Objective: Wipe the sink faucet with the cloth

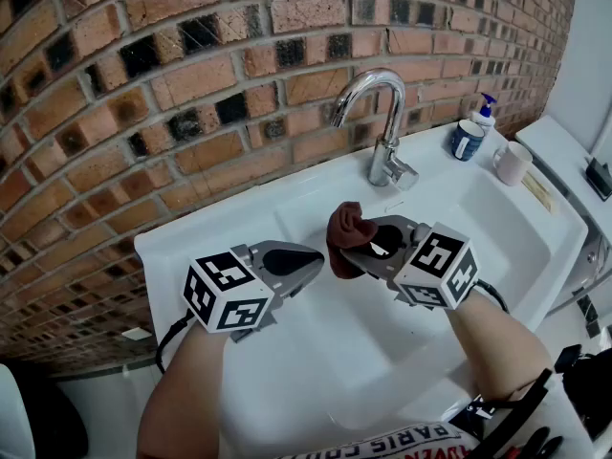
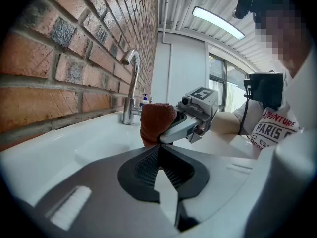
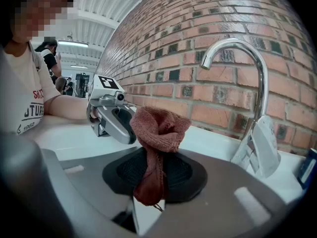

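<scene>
Sink basin [image 1: 497, 228] is lying open before the faucet [image 1: 386, 151]; brick wall [image 1: 143, 113] is closing off the rear; bottle [image 1: 469, 137] and mug [image 1: 513, 163] are crowding the right rim.

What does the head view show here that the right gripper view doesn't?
Head view only: the white mug on the sink ledge, the basin, and the marker cube on the right gripper. Right gripper view only: ceiling lights and people standing far behind. Both: the chrome faucet, the brick wall, the left gripper, and the brown cloth pinched in the right gripper's tongs.
</scene>
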